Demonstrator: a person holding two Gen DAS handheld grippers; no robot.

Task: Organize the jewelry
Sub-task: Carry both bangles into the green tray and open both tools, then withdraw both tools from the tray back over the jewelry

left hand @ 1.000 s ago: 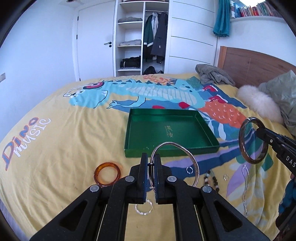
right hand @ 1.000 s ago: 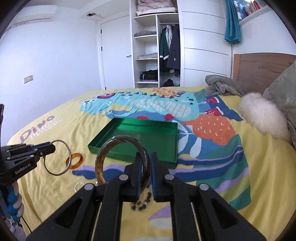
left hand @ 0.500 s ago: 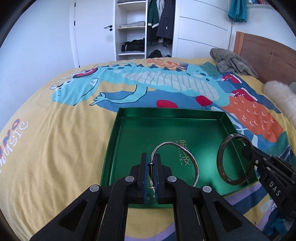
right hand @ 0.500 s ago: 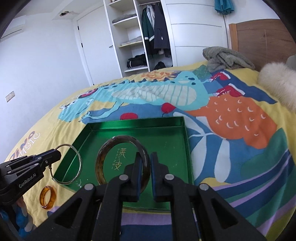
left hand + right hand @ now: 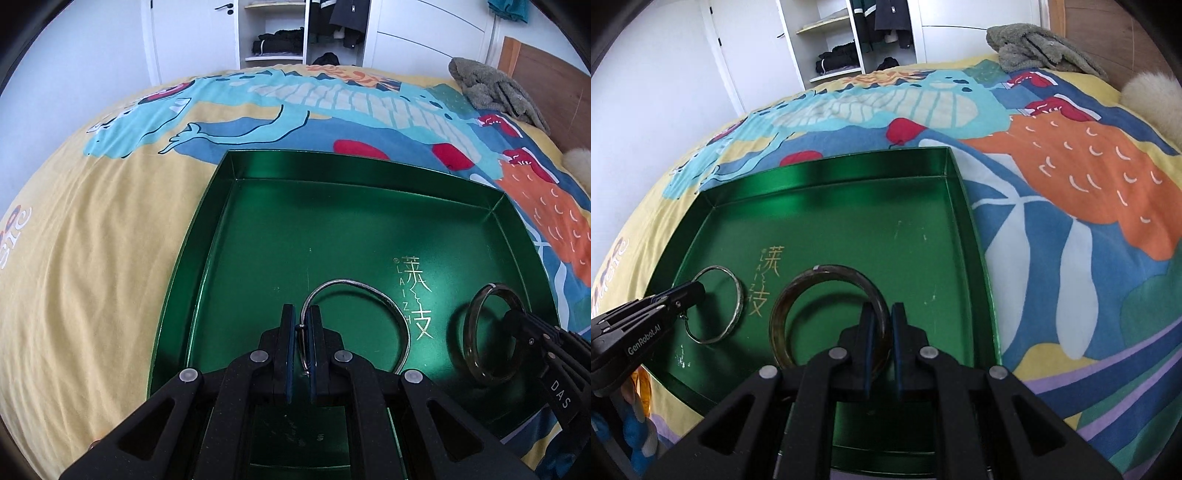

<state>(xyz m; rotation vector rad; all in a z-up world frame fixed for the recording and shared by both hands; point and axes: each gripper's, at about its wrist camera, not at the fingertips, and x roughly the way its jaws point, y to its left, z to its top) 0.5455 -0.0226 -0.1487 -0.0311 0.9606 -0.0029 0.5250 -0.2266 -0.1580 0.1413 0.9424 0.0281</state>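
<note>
A green metal tray (image 5: 229,177) (image 5: 827,170) lies on the dinosaur bedspread. My left gripper (image 5: 302,314) is shut on a thin silver bangle (image 5: 369,288), held low over the tray's near left part; the bangle also shows in the right wrist view (image 5: 737,295). My right gripper (image 5: 881,314) is shut on a thick dark brown bangle (image 5: 820,271), held low over the tray's near middle; it also shows in the left wrist view (image 5: 476,332). Whether either bangle touches the tray floor I cannot tell.
A grey towel (image 5: 1038,46) and a white fluffy cushion (image 5: 1152,99) lie at the head of the bed. An amber bangle (image 5: 642,387) lies on the bedspread left of the tray. A wardrobe (image 5: 295,33) stands beyond the bed.
Both grippers have moved forward and down with their bangles, from above the bedspread before the tray to low inside the tray.
</note>
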